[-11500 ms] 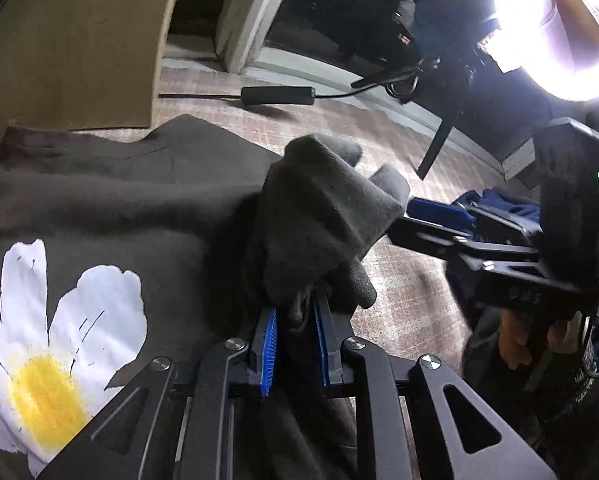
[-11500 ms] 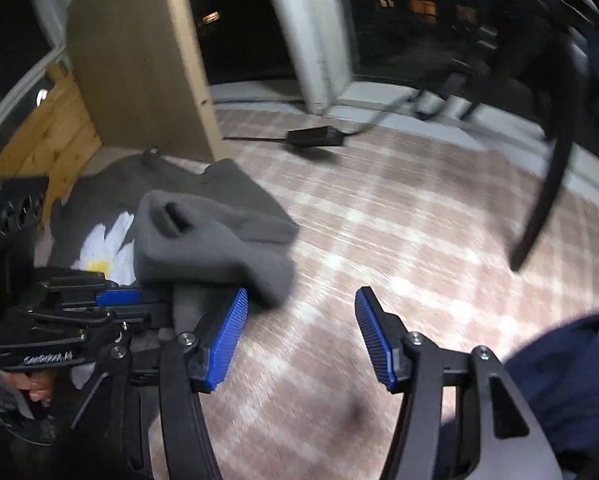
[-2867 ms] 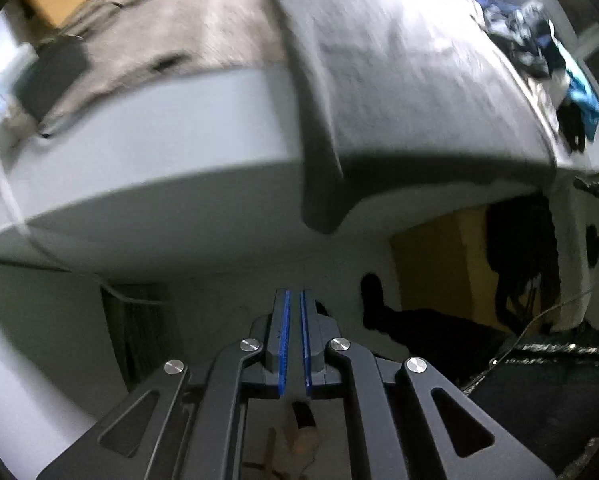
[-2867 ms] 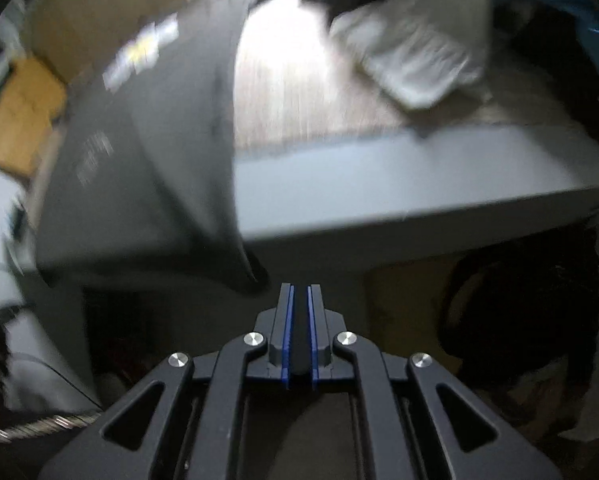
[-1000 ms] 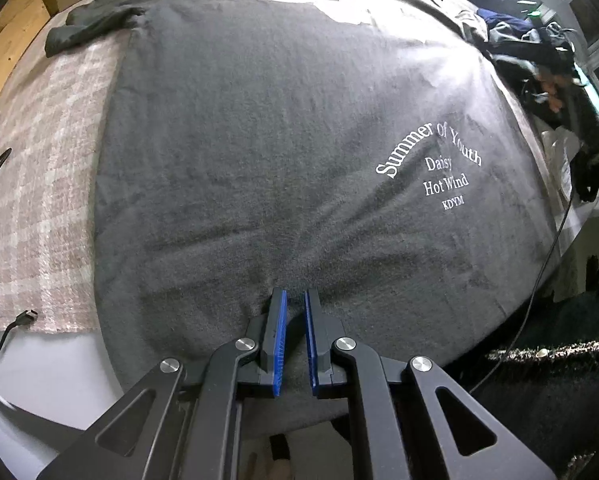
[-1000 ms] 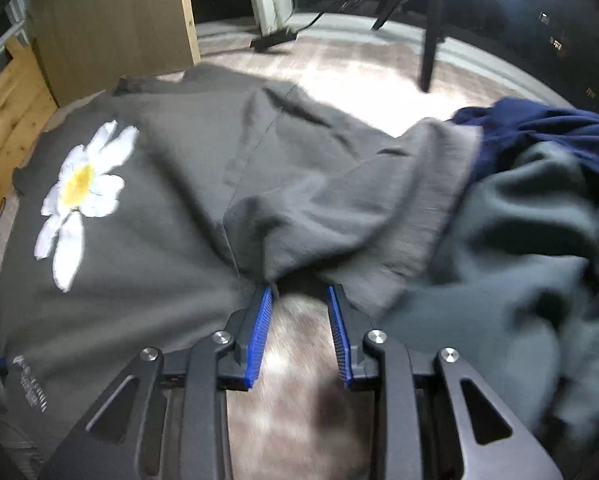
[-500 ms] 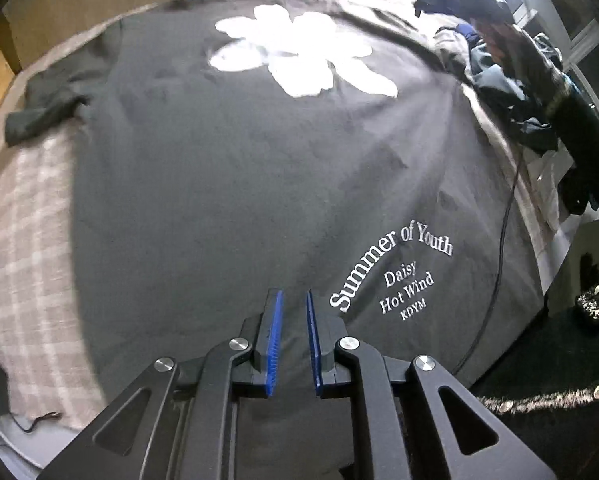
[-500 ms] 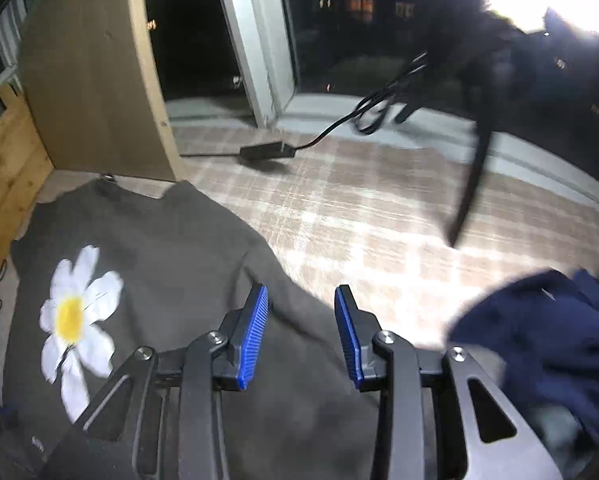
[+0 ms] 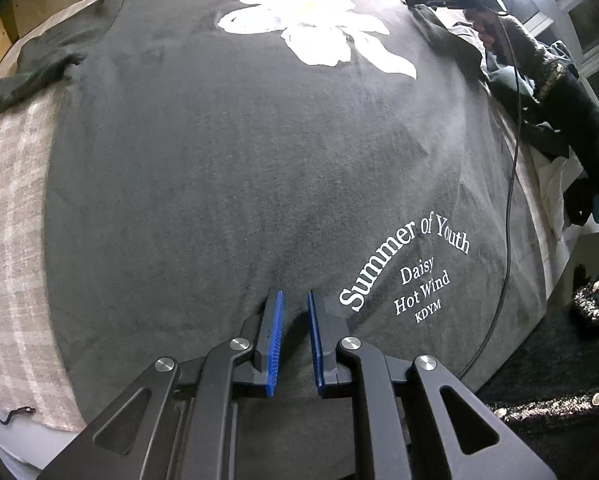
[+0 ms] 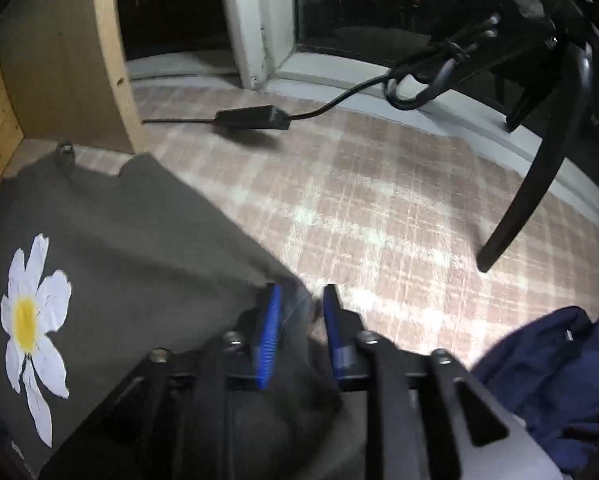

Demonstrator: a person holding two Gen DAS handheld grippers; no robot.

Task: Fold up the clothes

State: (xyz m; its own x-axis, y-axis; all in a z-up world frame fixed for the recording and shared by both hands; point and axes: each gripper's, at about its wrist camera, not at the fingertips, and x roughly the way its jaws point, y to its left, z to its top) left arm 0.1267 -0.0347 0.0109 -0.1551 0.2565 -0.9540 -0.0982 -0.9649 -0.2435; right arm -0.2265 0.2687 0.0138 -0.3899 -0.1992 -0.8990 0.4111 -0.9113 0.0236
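Observation:
A dark grey T-shirt (image 9: 235, 152) lies flat on the plaid bedcover (image 9: 11, 216), with a white daisy print (image 9: 311, 24) at the far end and white lettering (image 9: 411, 276) near the hem. My left gripper (image 9: 293, 300) points down at the hem half beside the lettering. Its jaws stand a narrow gap apart, tips on the cloth. In the blurred right wrist view my right gripper (image 10: 301, 300) is at the shirt's (image 10: 131, 248) right edge. Its jaws are closing with the cloth's edge between them. A hand (image 9: 487, 28) in a dark sleeve holds that gripper.
A black power adapter (image 10: 255, 118) and its cable lie on the bedcover (image 10: 379, 208) by the window. A wooden panel (image 10: 59, 60) stands at the far left, a black stand leg (image 10: 539, 184) at the right. Navy clothing (image 10: 559, 380) is heaped at the right. A thin cable (image 9: 511, 184) crosses the shirt.
My left gripper slid from the hem inward toward the lettering. The right gripper moved off the folded sleeve to the shirt's far right edge, and its jaws widened, then narrowed.

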